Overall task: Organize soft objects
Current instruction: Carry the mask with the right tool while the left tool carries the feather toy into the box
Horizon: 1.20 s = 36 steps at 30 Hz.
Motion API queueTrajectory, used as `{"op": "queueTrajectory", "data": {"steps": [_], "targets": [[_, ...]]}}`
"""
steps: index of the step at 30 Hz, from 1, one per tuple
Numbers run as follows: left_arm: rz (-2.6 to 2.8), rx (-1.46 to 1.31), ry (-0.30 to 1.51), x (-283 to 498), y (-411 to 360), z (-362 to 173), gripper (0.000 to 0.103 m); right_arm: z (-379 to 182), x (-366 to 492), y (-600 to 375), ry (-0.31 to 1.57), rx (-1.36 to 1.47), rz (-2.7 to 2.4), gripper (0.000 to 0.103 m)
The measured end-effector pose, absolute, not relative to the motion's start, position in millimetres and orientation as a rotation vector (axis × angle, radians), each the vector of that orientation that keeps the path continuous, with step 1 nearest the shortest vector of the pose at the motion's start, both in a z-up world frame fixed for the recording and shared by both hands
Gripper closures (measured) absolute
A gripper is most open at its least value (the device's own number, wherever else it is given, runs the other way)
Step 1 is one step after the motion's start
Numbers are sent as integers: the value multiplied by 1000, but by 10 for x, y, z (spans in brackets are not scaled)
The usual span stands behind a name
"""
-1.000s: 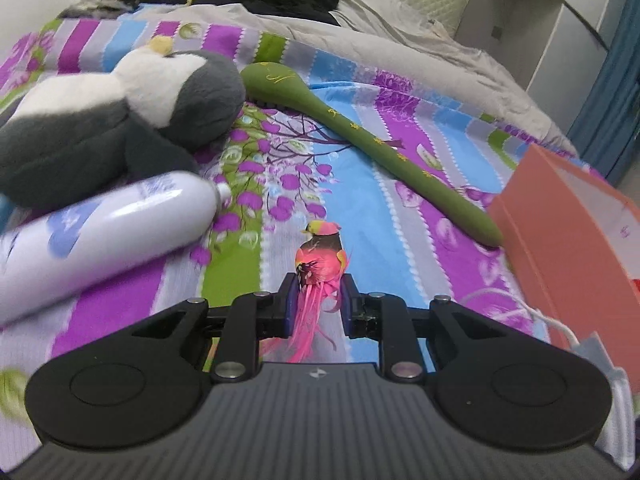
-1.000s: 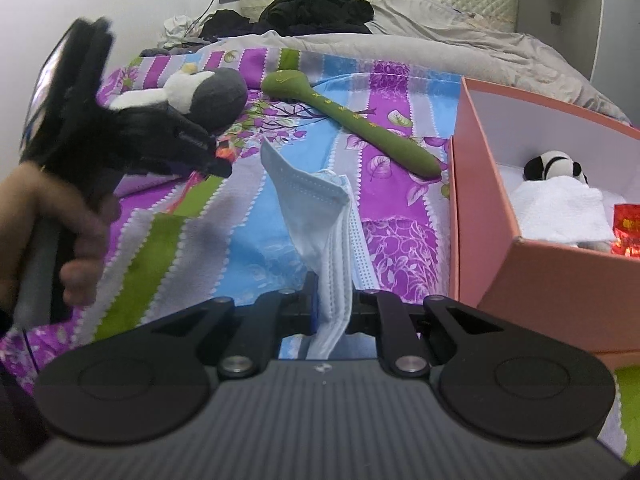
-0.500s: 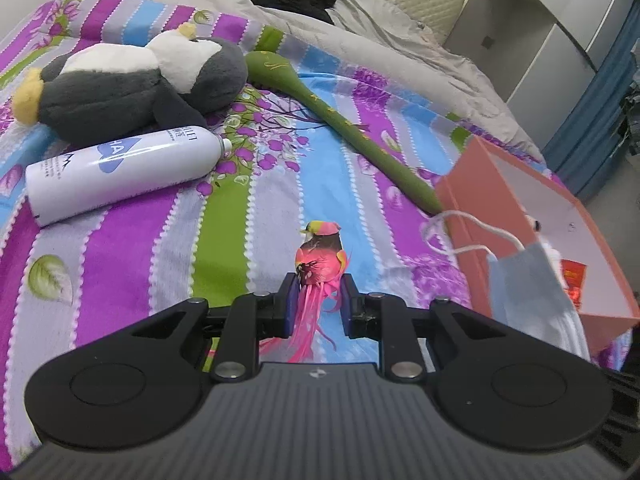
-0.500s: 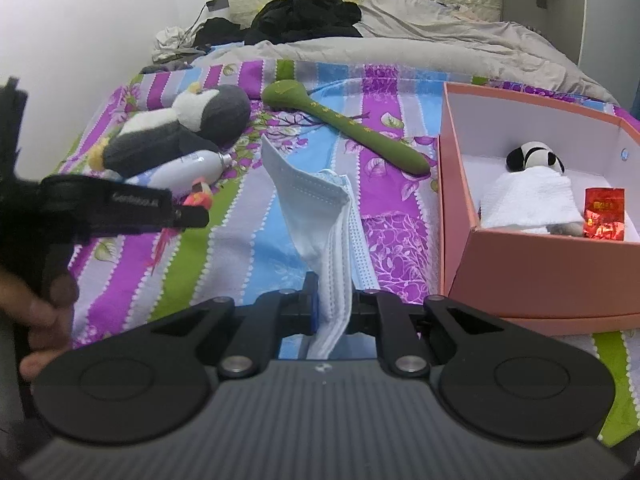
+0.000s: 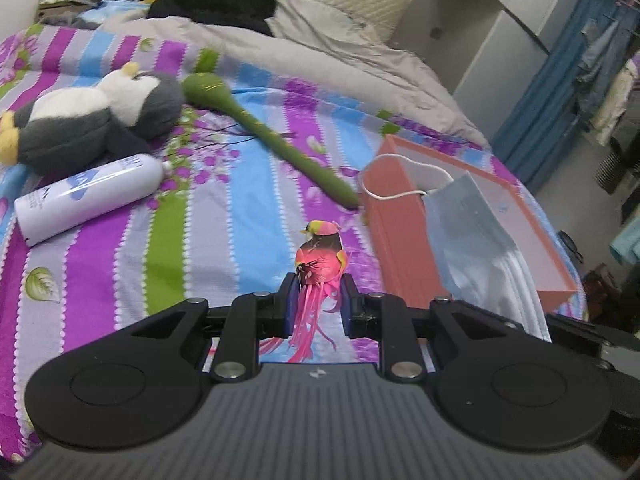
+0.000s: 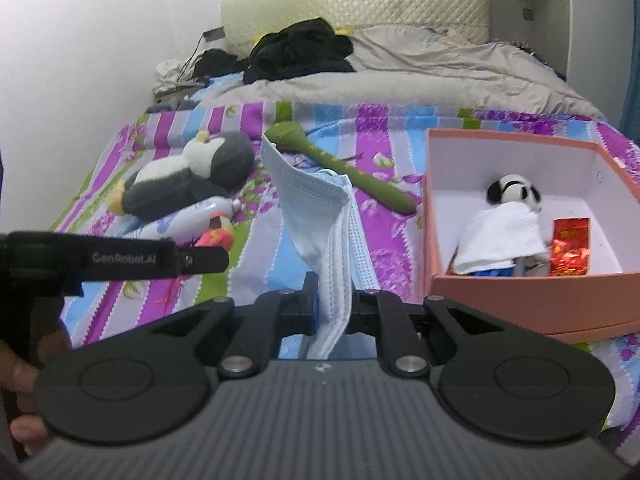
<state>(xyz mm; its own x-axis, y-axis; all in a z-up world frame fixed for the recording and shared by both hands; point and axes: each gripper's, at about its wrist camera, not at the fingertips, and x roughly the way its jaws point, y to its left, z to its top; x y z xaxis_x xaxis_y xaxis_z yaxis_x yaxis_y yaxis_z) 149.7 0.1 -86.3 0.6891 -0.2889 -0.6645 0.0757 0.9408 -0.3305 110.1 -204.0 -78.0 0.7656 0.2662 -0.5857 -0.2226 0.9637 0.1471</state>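
My left gripper (image 5: 318, 303) is shut on a small pink toy bird (image 5: 320, 258) with long tail feathers, held above the striped bedspread. My right gripper (image 6: 334, 307) is shut on a light blue face mask (image 6: 320, 216), which stands up between the pads; in the left wrist view the face mask (image 5: 472, 240) hangs in front of the box. The pink open box (image 6: 532, 300) lies to the right with a small panda plush (image 6: 514, 192), a white cloth (image 6: 500, 236) and a red packet (image 6: 570, 246) inside. In the right wrist view, the left gripper (image 6: 208, 256) and the pink bird (image 6: 218, 234) show at left.
A grey and white penguin plush (image 5: 92, 124), a white bottle (image 5: 88, 196) and a long green plush stick (image 5: 272, 140) lie on the bedspread. Black clothes (image 5: 212, 0) and a grey duvet (image 5: 340, 60) lie near the headboard. A cabinet and blue curtain stand beyond the bed's right side.
Both grippers have risen, each still gripping its object. The left one moved right toward the box, so the penguin and bottle look smaller and the mask and box entered its view.
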Motion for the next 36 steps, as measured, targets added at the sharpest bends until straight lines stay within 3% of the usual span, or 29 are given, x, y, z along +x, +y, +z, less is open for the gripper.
{"op": "queueTrajectory", "data": {"steps": [25,36], "targets": [[-481,-181,801,1533,-1392,-423,78,-574,778,-3247,590,213,29,89],[-497,-120,840,2194,-2011,-460,78,-620,1289,-3802,600,252,-4,89]]}}
